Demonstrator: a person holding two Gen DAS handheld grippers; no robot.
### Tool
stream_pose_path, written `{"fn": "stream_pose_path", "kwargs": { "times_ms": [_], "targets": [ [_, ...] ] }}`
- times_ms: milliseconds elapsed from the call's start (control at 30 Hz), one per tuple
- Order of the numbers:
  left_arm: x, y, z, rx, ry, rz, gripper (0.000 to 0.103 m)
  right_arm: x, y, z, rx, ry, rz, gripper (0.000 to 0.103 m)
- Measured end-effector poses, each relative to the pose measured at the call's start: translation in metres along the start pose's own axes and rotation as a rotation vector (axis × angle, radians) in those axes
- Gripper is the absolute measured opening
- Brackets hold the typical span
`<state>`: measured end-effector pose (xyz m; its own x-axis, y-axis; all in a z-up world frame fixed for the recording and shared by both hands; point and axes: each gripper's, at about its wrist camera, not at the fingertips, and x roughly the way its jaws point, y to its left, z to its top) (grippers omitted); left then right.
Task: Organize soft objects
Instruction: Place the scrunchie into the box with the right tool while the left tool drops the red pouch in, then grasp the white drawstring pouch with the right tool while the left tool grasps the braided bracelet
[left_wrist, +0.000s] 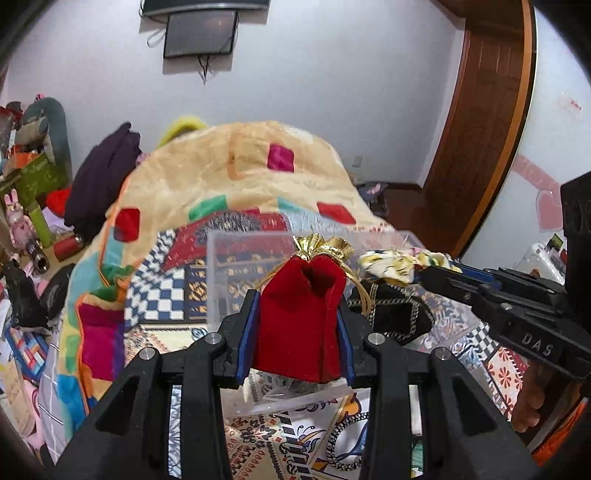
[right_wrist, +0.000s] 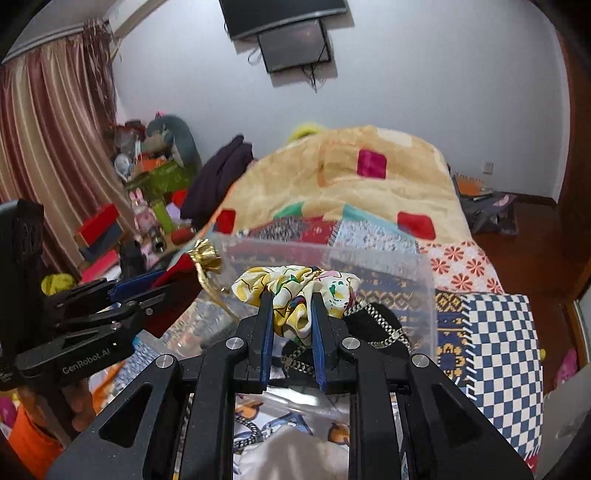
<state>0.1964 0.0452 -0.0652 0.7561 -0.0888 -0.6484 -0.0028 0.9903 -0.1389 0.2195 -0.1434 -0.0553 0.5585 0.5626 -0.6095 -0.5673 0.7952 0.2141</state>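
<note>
My left gripper (left_wrist: 299, 306) is shut on a red velvet pouch (left_wrist: 301, 317) with a gold ruffled top, held above a clear plastic box (left_wrist: 221, 280) on the bed. My right gripper (right_wrist: 293, 302) is shut on a yellow and white patterned scrunchie (right_wrist: 295, 288), also over the clear box (right_wrist: 413, 273). A black pouch with chain trim (right_wrist: 376, 325) lies inside the box, seen in the left wrist view (left_wrist: 391, 314) too. The right gripper (left_wrist: 428, 275) with the scrunchie (left_wrist: 399, 264) shows at the right of the left view; the left gripper (right_wrist: 155, 288) and red pouch (right_wrist: 177, 269) at the left of the right view.
The box sits on a patchwork bedspread (right_wrist: 495, 325) in front of a heaped beige blanket (left_wrist: 229, 177). Cluttered boxes and toys (right_wrist: 155, 177) stand left of the bed. A wooden door (left_wrist: 480, 129) is at the right. A white cloth (right_wrist: 295, 458) lies under my right gripper.
</note>
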Motion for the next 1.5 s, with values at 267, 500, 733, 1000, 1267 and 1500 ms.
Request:
{"fn": "stream_pose_path", "kwargs": {
  "times_ms": [267, 500, 733, 1000, 1267, 1500],
  "targets": [
    [0.027, 0.004, -0.006, -0.043, 0.075, -0.023, 0.038, 0.032, 0.0, -0.011, -0.014, 0.125, -0.023, 0.02],
    [0.022, 0.003, -0.011, -0.04, 0.073, -0.022, 0.05, 0.024, -0.001, -0.016, -0.009, 0.147, 0.003, 0.033],
    [-0.002, -0.001, -0.013, -0.019, 0.042, -0.029, 0.056, -0.003, 0.002, -0.016, -0.034, 0.106, 0.01, 0.054],
    [-0.04, -0.012, -0.023, 0.042, -0.008, -0.032, 0.079, -0.049, 0.002, -0.024, -0.029, 0.013, 0.02, 0.091],
    [-0.046, -0.02, -0.056, 0.067, 0.055, -0.049, 0.081, -0.053, -0.009, -0.055, 0.021, 0.067, 0.005, 0.101],
    [-0.029, -0.034, -0.086, 0.093, 0.131, -0.062, 0.081, -0.035, -0.009, -0.085, 0.013, 0.165, -0.004, 0.101]
  ]
}}
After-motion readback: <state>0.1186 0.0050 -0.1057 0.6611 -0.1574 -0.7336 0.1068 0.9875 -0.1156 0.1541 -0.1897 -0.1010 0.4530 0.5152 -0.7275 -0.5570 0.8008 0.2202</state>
